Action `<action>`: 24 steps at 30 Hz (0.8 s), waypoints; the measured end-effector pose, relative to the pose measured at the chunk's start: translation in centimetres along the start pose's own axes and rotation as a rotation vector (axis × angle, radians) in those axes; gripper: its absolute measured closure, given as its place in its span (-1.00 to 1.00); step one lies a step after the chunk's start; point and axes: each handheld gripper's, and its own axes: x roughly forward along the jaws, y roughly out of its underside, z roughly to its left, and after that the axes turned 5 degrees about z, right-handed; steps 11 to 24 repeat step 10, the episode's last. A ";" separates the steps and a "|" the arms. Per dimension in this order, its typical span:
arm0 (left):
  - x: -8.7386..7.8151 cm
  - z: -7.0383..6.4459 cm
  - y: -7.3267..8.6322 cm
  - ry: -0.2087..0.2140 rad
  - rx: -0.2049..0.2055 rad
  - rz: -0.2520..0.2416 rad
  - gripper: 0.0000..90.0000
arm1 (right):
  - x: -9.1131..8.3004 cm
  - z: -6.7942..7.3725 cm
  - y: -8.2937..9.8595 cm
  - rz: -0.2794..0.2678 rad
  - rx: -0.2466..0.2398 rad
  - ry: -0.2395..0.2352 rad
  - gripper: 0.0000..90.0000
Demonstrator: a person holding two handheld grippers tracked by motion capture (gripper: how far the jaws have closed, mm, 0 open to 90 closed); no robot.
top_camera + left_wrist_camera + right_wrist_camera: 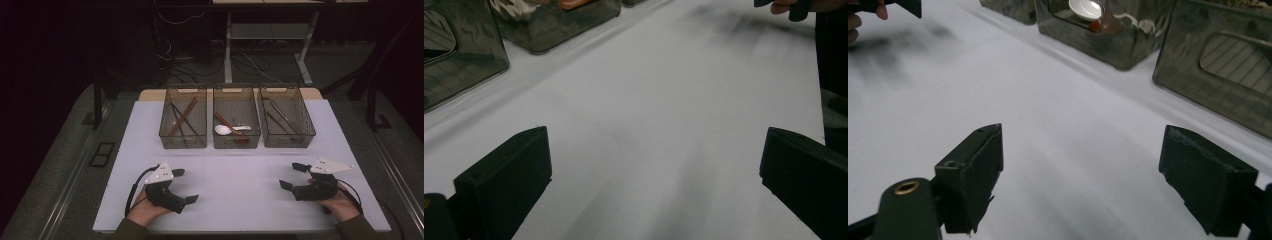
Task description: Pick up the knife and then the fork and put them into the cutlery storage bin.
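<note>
Table edges: white table point(240, 200) carries both grippers near its near edge; bare surface spans between them and runs forward to the bins.
Open room: broad clear strip of tabletop between grippers and bin row; gap between the two grippers is wide, nothing lying in it.
Bins: left bin point(183, 142), middle bin point(236, 142), right bin point(288, 141) stand side by side along the far edge, walls nearly touching.
Bin contents: left bin holds dark and brown chopsticks, crossed; middle bin holds a white spoon point(223, 130) beside a reddish-brown utensil; right bin holds dark chopsticks.
Left gripper: left gripper point(185, 186), jaws spread wide apart, nothing between them; in the left gripper view only bare table lies between the jaws.
Left hand pose: left hand point(145, 210) grips from behind, low over the table, jaws pointing right and slightly forward.
Right gripper: right gripper point(292, 176), jaws parted wide, nothing held.
Right hand pose: right hand point(340, 202) low near the table's near right corner, jaws pointing left toward the other gripper.
Nearest things: bins, well apart from both grippers.
</note>
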 end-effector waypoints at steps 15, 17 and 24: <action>0.1 -0.1 0.0 -0.003 0.000 0.001 -1.00 | -0.4 -0.2 0.7 0.013 0.003 0.002 -0.61; 0.1 -0.1 0.0 -0.003 0.000 0.001 -1.00 | -0.4 -0.2 0.7 0.013 0.003 0.002 -0.61; 0.1 -0.1 0.0 -0.003 0.000 0.001 -1.00 | -0.4 -0.2 0.7 0.013 0.003 0.002 -0.61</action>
